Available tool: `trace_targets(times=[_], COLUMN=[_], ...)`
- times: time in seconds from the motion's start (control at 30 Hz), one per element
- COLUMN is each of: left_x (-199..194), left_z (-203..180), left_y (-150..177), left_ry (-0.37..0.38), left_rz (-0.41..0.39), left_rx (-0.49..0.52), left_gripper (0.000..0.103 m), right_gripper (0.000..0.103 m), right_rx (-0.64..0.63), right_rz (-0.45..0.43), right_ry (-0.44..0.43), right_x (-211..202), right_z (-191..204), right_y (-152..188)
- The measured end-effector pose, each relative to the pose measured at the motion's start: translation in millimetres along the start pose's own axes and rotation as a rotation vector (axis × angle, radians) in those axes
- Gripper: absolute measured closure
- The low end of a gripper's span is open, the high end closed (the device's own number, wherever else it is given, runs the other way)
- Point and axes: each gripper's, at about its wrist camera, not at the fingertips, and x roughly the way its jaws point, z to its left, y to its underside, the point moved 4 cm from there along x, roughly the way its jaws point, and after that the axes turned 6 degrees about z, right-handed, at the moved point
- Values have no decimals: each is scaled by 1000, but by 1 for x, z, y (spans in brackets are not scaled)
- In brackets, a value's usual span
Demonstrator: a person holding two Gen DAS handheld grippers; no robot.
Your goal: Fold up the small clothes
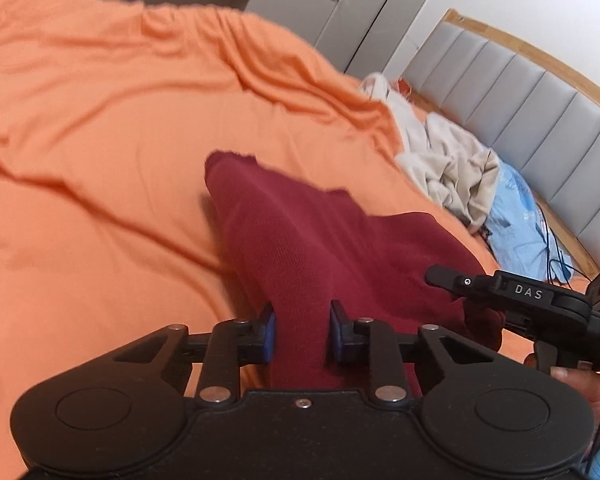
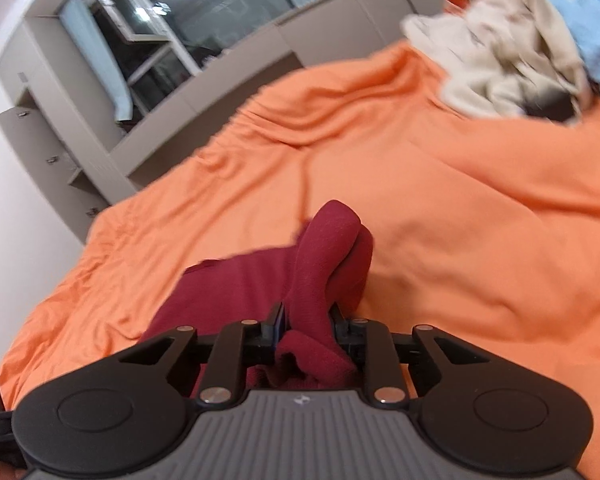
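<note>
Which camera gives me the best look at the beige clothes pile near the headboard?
The left wrist view: the beige clothes pile is fairly sharp there, lying crumpled on the orange sheet between it and the padded headboard. The right wrist view shows the same pile at the top right, but motion-blurred.

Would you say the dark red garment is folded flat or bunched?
Bunched: the dark red garment hangs in loose folds from both grippers, not flat on the orange sheet.

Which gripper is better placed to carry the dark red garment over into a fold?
Probably the left gripper: it pinches a long flat edge of the dark red garment; the right gripper holds a bunched end.
</note>
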Motion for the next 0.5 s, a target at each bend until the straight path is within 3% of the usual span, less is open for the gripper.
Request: trace_targets(times=[0.13,0.3,0.5], left_x=[-25,-52,-92], left_z=[0,21,44], left_y=[-10,-14,-11], left_ry=[-43,-75,-185], left_rz=[-67,-122,-211], left_rx=[47,5,19], left_gripper=[77,77,77], right_gripper=[80,80,80], right_rx=[-82,-193,-342], right_rz=[-35,-72,-68], right_ry=[-33,-76,-111], right_x=[0,10,28], right_z=[32,77,130], right_y=[0,7,33])
